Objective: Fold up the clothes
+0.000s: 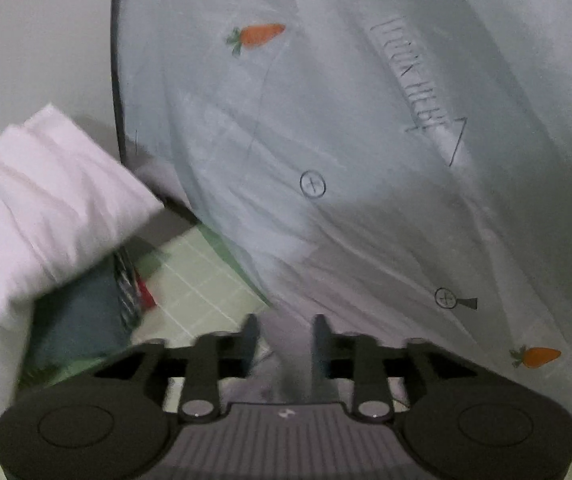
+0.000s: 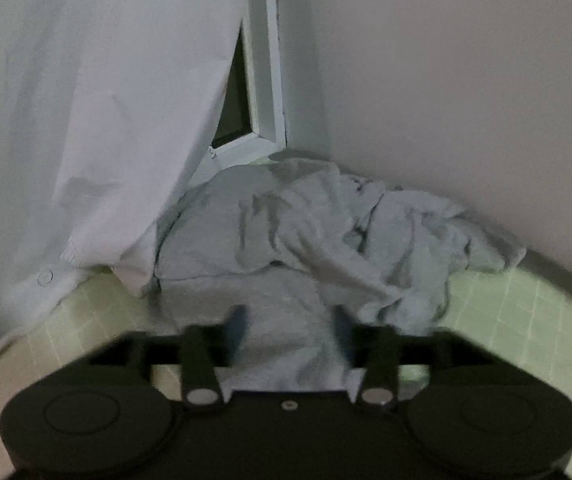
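A pale blue shirt point(image 1: 326, 128) with orange carrot prints and dark buttons hangs lifted, filling most of the left wrist view. My left gripper point(image 1: 284, 340) is shut on a fold of its lower edge. In the right wrist view the same pale shirt point(image 2: 98, 120) hangs at the left, and a crumpled grey-blue garment point(image 2: 326, 232) lies on the green grid mat point(image 2: 506, 320). My right gripper point(image 2: 288, 324) is partly open with the grey-blue cloth between its fingers; I cannot tell whether it grips it.
A white folded cloth point(image 1: 34, 216) lies at the left over a dark teal item point(image 1: 82, 320) and a striped one point(image 1: 126, 284). A wall point(image 2: 466, 80) and a window frame corner point(image 2: 262, 100) stand behind the mat.
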Available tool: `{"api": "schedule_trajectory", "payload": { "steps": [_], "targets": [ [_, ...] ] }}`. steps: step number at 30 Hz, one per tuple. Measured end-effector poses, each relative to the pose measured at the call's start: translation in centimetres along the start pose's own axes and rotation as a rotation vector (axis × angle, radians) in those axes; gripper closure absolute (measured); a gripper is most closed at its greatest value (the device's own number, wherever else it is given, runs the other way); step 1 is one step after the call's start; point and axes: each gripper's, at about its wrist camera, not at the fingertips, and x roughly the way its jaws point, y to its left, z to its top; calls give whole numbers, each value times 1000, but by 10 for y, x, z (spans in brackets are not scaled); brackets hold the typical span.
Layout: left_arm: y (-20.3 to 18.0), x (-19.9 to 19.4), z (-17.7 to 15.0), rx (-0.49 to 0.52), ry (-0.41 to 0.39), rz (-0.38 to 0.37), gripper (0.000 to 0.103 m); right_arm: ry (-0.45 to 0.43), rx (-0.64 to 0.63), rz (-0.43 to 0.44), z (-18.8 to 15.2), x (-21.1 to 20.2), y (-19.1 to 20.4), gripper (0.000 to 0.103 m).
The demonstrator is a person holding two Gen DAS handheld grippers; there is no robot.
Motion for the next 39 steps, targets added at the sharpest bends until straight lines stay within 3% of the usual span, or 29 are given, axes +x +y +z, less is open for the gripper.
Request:
{"api": "schedule_trajectory", "payload": {
  "steps": [1,2,5,8,10,14,19,20,22,23,24,27,32,39],
  "targets": [
    [8,3,-11,6,16,25,33,15,15,8,-7,-2,-2,31],
    [16,6,-22,12,35,56,32,39,30,5,-18,-7,-6,25],
    [51,15,-54,-42,155,140,32,124,78,-35,-57,-21,-24,23],
    [81,20,-81,-128,259,168,31,207,170,-119,-94,-37,-47,22],
    [90,20,-93,-146,287,183,30,245,236,-154,-114,-46,-60,20],
    [82,29,-99,-141,307,117,27,315,333,-127,-141,-45,-73,20],
    [60,34,-102,-98,308,90,30,296,396,-95,-143,-34,-68,15],
    [55,35,-102,-73,302,105,34,294,393,-92,-141,-32,-66,19],
    [47,36,-103,-18,283,136,68,287,341,-92,-136,-28,-59,43],
    [45,36,-103,7,274,145,80,283,299,-109,-133,-26,-57,75],
    [47,35,-103,4,275,130,95,285,263,-110,-131,-24,-58,92],
    [58,27,-103,-5,290,141,96,265,256,-82,-123,-22,-76,96],
    [101,-6,-116,-9,342,125,97,195,208,-121,-103,-31,-120,96],
    [192,-77,-162,-51,413,110,96,225,135,-135,-107,-29,-156,95]
  ]
}}
